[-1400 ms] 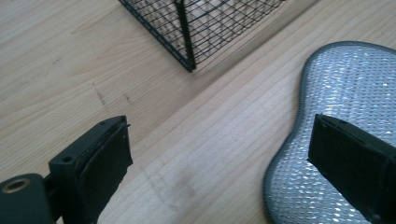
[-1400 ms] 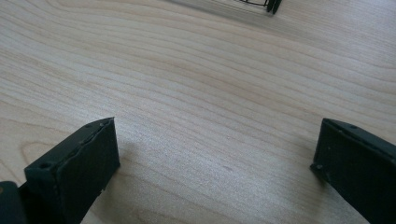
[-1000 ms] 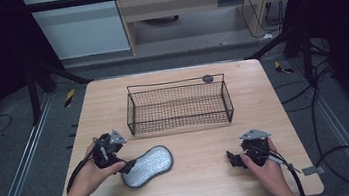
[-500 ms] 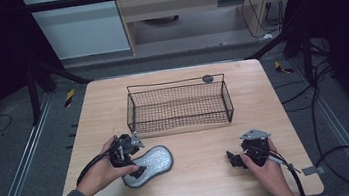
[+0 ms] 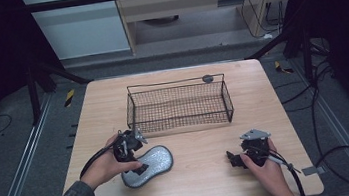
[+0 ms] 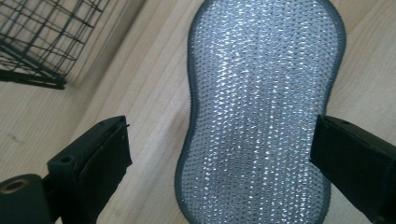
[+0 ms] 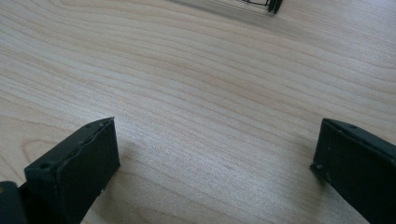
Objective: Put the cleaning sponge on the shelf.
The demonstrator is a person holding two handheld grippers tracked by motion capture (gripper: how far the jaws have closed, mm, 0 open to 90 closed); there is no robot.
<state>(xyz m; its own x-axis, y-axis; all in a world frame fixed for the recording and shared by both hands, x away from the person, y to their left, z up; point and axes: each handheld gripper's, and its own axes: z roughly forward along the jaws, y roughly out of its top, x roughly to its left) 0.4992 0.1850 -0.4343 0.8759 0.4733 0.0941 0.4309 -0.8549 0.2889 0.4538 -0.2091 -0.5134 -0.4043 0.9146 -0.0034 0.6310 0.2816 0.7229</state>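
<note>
A silvery, glittery scrubbing sponge (image 5: 158, 159) with a grey edge lies flat on the wooden table (image 5: 203, 185), in front of a black wire basket (image 5: 178, 105). My left gripper (image 5: 139, 167) hovers over the sponge's near-left end. In the left gripper view the sponge (image 6: 261, 102) runs between the wide jaws of that gripper (image 6: 224, 163); the left jaw stands apart from it and the right jaw sits at its edge. My right gripper (image 5: 232, 158) rests at the front right, open. In the right gripper view it (image 7: 215, 163) has bare wood between its jaws.
The basket (image 6: 39, 42) is low and holds nothing that I can see; a small dark disc (image 5: 207, 78) sits at its far rim. One basket foot (image 7: 273, 4) peeks in at the top of the right gripper view. Cables trail off the table's front edge.
My left hand has carried its gripper to the right, from beside the sponge to over its near end. The right hand, the sponge and the basket have kept still.
</note>
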